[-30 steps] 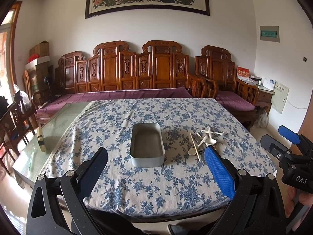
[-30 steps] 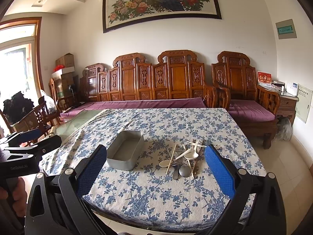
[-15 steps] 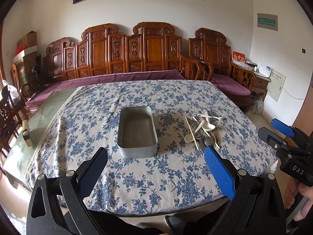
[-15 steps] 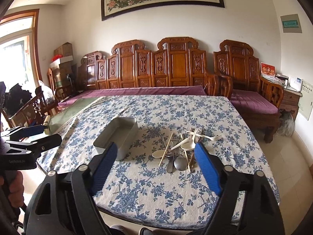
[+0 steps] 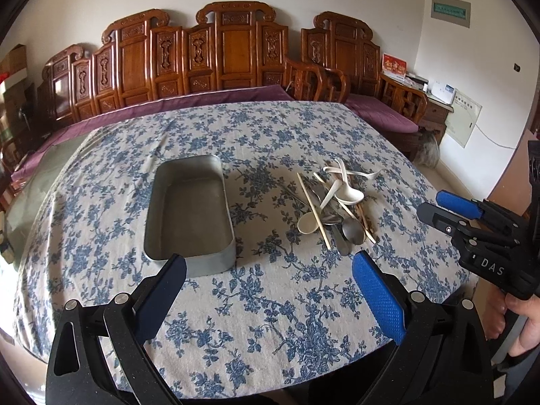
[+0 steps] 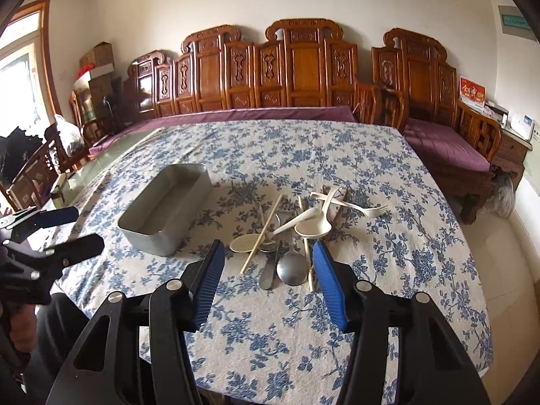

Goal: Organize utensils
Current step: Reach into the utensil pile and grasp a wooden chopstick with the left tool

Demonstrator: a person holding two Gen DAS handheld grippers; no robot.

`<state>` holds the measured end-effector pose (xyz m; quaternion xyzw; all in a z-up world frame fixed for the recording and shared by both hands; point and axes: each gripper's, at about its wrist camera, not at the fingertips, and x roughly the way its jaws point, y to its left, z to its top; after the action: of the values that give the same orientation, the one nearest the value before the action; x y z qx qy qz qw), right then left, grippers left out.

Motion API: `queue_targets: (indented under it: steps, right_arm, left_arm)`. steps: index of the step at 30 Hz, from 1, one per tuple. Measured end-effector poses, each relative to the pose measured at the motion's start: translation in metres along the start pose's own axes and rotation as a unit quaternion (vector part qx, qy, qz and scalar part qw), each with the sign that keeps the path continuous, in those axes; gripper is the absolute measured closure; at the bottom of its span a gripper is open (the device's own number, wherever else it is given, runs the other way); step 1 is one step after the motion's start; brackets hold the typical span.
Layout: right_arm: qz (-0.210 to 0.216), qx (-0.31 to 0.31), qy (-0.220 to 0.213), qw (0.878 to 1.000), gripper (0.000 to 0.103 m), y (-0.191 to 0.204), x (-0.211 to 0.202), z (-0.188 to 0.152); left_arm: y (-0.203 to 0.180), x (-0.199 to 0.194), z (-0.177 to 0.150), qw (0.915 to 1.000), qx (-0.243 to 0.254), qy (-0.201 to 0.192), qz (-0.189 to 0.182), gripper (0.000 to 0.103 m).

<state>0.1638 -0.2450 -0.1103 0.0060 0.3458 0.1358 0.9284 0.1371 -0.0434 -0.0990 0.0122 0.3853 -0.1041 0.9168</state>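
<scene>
An empty grey metal tin (image 5: 190, 214) lies on the floral tablecloth (image 5: 270, 303); it also shows in the right wrist view (image 6: 165, 209). Right of it is a pile of utensils (image 5: 332, 206): white plastic spoons, a white fork, wooden chopsticks and metal spoons, also in the right wrist view (image 6: 293, 233). My left gripper (image 5: 270, 290) is open and empty over the table's near edge, short of the tin. My right gripper (image 6: 268, 280) is open, narrower than before, and empty, just short of the pile's metal spoon (image 6: 292, 270). It shows in the left wrist view (image 5: 449, 211) too.
A carved wooden bench (image 6: 303, 77) with purple cushions runs behind the table. A wooden armchair (image 6: 455, 128) stands at the back right. Dark chairs (image 6: 37, 172) and boxes stand at the left. The tablecloth hangs over the near table edge.
Both grippers have moved forward and down toward the table. My right gripper's jaws have narrowed and now sit close to the utensil pile. The tin and utensils have not moved.
</scene>
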Motion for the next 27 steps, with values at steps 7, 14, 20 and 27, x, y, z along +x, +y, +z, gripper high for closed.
queue_targets:
  steps: [7,14,20,27]
  right_arm:
    - [-0.017,0.009,0.027,0.999,0.051,-0.023,0.034,0.006]
    - [-0.025,-0.002,0.044,0.999,0.051,-0.030,0.059,0.003]
    - [-0.039,-0.023,0.070,0.997,0.057,-0.033,0.086,-0.004]
    - [-0.056,-0.023,0.087,0.994,0.057,-0.045,0.102,-0.008]
  left_arm:
    - [-0.021,0.054,0.003,0.9987,0.021,0.042,-0.023,0.024]
    - [-0.038,0.104,0.005,0.9960,0.031,0.077,-0.034,0.036]
    - [-0.042,0.145,0.003,0.9926,0.027,0.112,-0.038,0.056]
    - [-0.048,0.171,0.004,0.9882,0.004,0.137,-0.069,0.069]
